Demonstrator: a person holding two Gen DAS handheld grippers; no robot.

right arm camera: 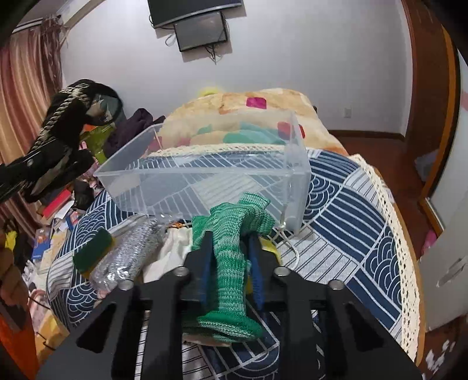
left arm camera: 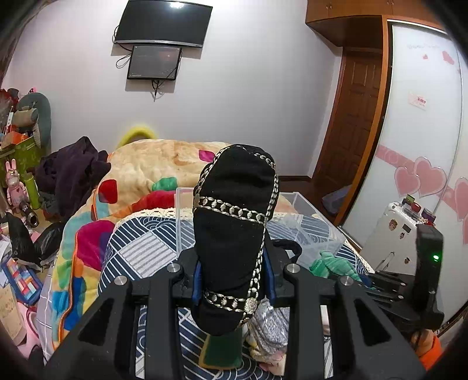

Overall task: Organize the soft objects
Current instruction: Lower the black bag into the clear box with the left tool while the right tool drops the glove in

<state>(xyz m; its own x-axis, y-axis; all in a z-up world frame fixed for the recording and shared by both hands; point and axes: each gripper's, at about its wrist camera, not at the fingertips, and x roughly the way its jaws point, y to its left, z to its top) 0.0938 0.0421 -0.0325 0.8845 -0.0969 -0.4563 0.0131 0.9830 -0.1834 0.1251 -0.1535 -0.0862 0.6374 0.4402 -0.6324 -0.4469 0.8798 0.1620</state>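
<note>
White walls backed a bed dressed in a navy-and-white patterned cover [right arm camera: 351,204] with a lace edge, and a colourful fleece blanket [left arm camera: 140,172] lay bunched at its far end. Two dark screens hung on the wall at 12 o'clock, the larger monitor [left arm camera: 163,23] above the smaller one [left arm camera: 153,62]. A clear plastic bin [right arm camera: 204,172] sat on the cover, its open top tilted toward the right wrist camera. The left gripper [left arm camera: 234,280] was clenched on a black sock [left arm camera: 234,228] trimmed with gold and silver chain braid, which stood upright between the blue-padded fingers in front of the bin. The right gripper [right arm camera: 231,271] was clamped on a green knitted glove [right arm camera: 231,251], its cuff hanging toward the camera and its fingers pointing at the bin's near wall. At 9 o'clock of the glove, in the right wrist view, a silver mesh item [right arm camera: 128,254] and a green-and-yellow sponge [right arm camera: 93,248] lay touching on the cover beside white cloth [right arm camera: 172,251]. The left gripper with its sock showed at 10 o'clock there, held well above the bed.
</note>
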